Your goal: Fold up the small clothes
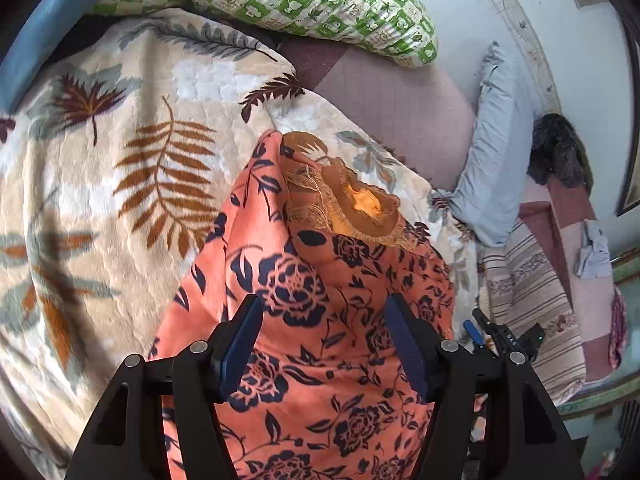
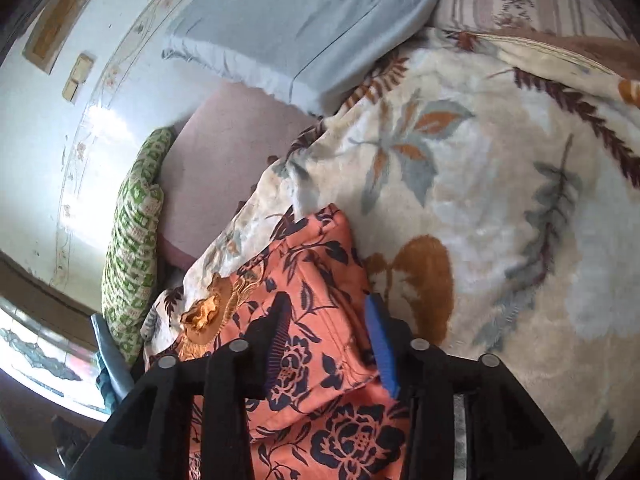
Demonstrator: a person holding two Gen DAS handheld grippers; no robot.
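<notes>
An orange garment (image 1: 304, 320) printed with navy roses lies bunched on a cream leaf-patterned blanket (image 1: 120, 168) near the blanket's edge, its brown lace neckline (image 1: 352, 204) turned up and facing the pink bedsheet (image 1: 400, 104). The left gripper (image 1: 322, 344) hovers over the cloth, jaws spread wide with nothing between them. The right gripper (image 2: 328, 344) sits low over a folded edge of the same garment, jaws parted, fabric lying between them though not pinched. A pale blue pillow (image 1: 492, 152) and a green checked pillow (image 1: 320, 4) rest along the wall side of the bed.
</notes>
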